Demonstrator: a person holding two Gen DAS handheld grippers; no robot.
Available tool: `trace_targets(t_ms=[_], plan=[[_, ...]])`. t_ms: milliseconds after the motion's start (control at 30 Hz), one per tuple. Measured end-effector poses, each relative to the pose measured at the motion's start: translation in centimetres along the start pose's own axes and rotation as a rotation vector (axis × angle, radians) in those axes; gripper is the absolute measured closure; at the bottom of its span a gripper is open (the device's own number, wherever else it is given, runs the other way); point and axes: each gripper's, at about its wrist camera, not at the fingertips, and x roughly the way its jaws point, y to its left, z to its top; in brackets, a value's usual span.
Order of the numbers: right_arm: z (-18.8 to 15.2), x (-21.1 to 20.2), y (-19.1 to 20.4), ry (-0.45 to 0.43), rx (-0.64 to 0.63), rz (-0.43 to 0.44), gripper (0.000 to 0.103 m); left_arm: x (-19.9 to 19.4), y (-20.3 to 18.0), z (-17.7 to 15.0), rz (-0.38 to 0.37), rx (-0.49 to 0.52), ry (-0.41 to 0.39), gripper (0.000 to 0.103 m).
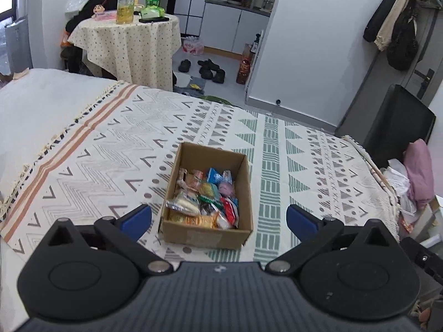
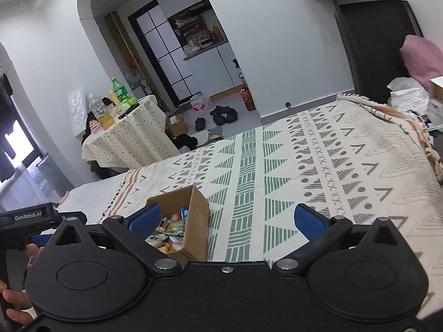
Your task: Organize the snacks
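An open cardboard box (image 1: 206,233) stands on a patterned bed cover (image 1: 279,171). It holds several small wrapped snacks (image 1: 205,197) in a loose pile. My left gripper (image 1: 218,220) is open and empty, with its blue pads on either side of the box's near end, above it. In the right wrist view the box (image 2: 198,221) sits low and left of centre with the snacks (image 2: 170,231) showing inside. My right gripper (image 2: 227,218) is open and empty, held above the cover to the right of the box. The left gripper's handle (image 2: 27,218) shows at the far left.
A round table (image 1: 124,38) with bottles stands beyond the bed. Shoes (image 1: 210,69) lie on the floor past it. A black chair (image 1: 393,121) and pink cloth (image 1: 419,171) are at the bed's right side. Coats hang on the right wall.
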Motion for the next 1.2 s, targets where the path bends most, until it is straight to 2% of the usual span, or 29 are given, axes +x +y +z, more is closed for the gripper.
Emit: trace_targets(t_ms=[267,367,633,1200], plan=[[-0.3,-2.8,1.6,0.005,0.004,-0.021,0.000,-3.8,0.8,-0.4,-0.015,0.033,-0.044,0.000],[-0.4,-3.6,2.7,0.006,-0.017,-0.032,0.000,-5.3,0.9,-0.5,-0.001,0.057,-0.049,0.000],[-1.0,-5.6,5.3,0.007,-0.085,-0.046,0.000,-8.3,1.2,-1.3,-0.021,0.113,-0.069,0.000],[-3.1,-8.3,6.5,0.017,-0.103,-0.044,0.000,-10.9,2.8,-4.0,-0.022,0.186,-0.075,0.000]])
